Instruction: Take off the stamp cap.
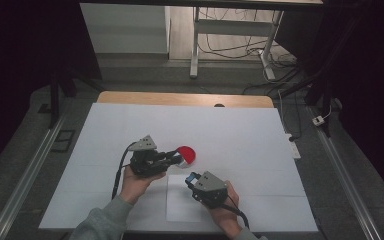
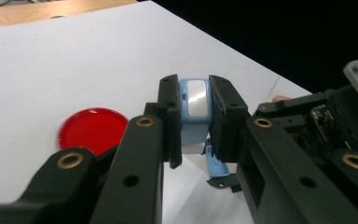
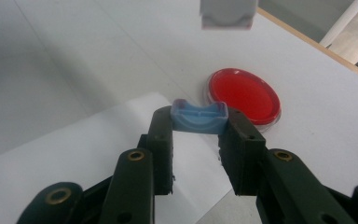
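Note:
My left gripper (image 2: 195,122) is shut on a small light-blue block (image 2: 196,100) with a silvery white face, held a little above the table. In the high view the left gripper (image 1: 176,160) points right, its tips just beside a flat red round disc (image 1: 187,154) that lies on the white table. My right gripper (image 3: 199,136) is shut on a darker blue cap-like piece (image 3: 199,116), close in front of the red disc (image 3: 242,95). The right gripper (image 1: 193,179) sits just below and right of the left one. The light-blue block (image 3: 226,14) hangs at the top of the right gripper view.
A white sheet of paper (image 1: 182,205) lies under the right gripper near the table's front edge. The white table cover (image 1: 240,130) stretches back to a wooden edge (image 1: 185,98). Beyond it stand table legs and cables (image 1: 230,47) on the floor.

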### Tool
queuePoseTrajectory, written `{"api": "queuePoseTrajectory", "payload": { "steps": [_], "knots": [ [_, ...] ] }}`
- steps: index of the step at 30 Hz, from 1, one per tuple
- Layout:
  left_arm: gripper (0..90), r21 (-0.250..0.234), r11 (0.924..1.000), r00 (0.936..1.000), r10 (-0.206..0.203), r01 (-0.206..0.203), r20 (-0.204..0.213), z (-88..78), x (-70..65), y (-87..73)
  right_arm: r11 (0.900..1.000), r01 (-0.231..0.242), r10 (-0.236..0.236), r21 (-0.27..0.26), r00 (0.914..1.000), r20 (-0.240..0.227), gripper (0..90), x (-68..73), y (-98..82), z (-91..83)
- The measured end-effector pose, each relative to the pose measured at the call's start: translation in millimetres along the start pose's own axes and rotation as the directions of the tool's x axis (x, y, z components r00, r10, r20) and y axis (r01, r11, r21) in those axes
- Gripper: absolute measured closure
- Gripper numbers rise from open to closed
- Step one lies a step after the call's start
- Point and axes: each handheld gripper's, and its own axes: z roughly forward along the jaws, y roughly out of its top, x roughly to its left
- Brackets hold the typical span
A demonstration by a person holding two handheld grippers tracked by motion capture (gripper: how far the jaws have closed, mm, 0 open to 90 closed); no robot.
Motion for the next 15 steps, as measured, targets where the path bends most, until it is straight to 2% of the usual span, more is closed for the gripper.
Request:
{"api": "queuePoseTrajectory", "payload": {
  "steps": [5, 15],
  "knots": [
    [76.1, 0.030, 0.9994, 0.9997, 0.014, -0.014, 0.020, 5.0, -3.4, 0.0, 0.999, -0.045, 0.045, 0.002, 0.9990, 0.001, 65.6, -6.3, -5.9, -1.3],
    [76.0, 0.048, 0.9987, 0.9995, 0.013, -0.014, 0.027, 6.3, -2.1, -0.6, 0.997, -0.080, 0.080, -0.016, 0.9968, 0.006, 65.4, -16.4, -11.8, -4.7]
  ]
}}
